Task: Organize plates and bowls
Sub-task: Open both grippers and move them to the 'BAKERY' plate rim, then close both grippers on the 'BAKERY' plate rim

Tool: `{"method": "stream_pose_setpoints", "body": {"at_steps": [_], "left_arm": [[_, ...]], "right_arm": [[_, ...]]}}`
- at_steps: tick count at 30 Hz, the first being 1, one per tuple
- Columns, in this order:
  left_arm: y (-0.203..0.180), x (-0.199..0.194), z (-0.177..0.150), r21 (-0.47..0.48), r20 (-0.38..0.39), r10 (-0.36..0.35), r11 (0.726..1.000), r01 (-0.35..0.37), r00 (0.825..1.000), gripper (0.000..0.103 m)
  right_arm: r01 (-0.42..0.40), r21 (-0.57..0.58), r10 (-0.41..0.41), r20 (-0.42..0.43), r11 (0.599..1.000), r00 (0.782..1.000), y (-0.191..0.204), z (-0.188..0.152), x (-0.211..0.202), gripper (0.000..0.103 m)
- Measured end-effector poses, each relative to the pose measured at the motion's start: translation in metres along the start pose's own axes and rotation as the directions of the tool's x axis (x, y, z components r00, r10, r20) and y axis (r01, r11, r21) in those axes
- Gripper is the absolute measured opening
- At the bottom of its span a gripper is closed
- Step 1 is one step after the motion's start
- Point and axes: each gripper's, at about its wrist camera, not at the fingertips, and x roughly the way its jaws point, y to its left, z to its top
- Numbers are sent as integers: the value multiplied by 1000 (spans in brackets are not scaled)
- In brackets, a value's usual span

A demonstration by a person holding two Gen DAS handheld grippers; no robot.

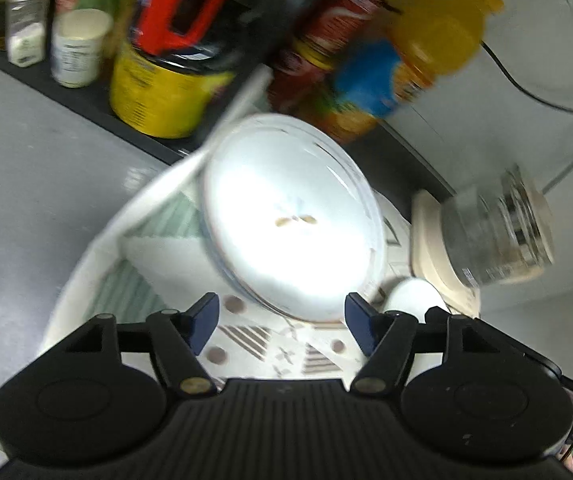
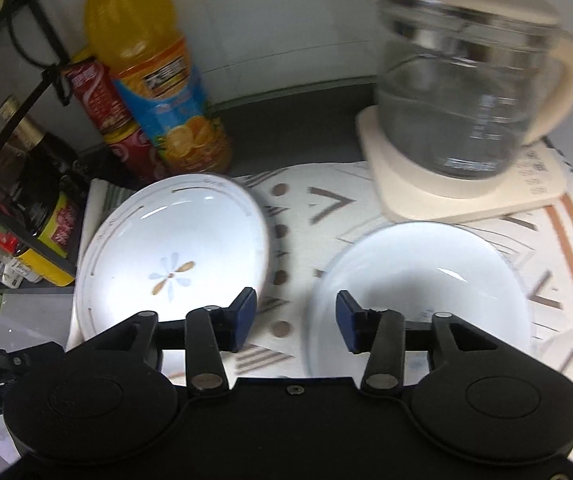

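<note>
Two glazed dishes are sitting apart on the patterned cloth (image 2: 298, 216), the flowered plate (image 2: 174, 256) left and the plain white bowl (image 2: 418, 280) right, both looking stiff, slippery and breakable, best pinched at the rim, while left gripper (image 1: 282, 322) and right gripper (image 2: 296, 320) are hovering spread and empty.
</note>
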Motion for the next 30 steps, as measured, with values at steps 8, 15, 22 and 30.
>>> {"method": "stream_pose_setpoints", "body": {"at_steps": [8,15,22,30], "left_arm": [[-37,17,-12,62,-55,-43,997,46,998,68],[-62,35,-19,115,-93,-64,991,75,994,67],[-78,58,-22,151,-142,-69,984,90,988,60],[-95,89,-23,188,-210,-70,976,110,975,45]], "right_arm": [[-3,122,6,-20,992,1000,-50,-8,-22,62],[26,193,-22,-22,981,1000,-85,-18,-32,64],[59,279,-53,-30,958,998,-117,-26,-32,63],[98,366,-83,-59,925,995,-148,-37,-22,48]]}}
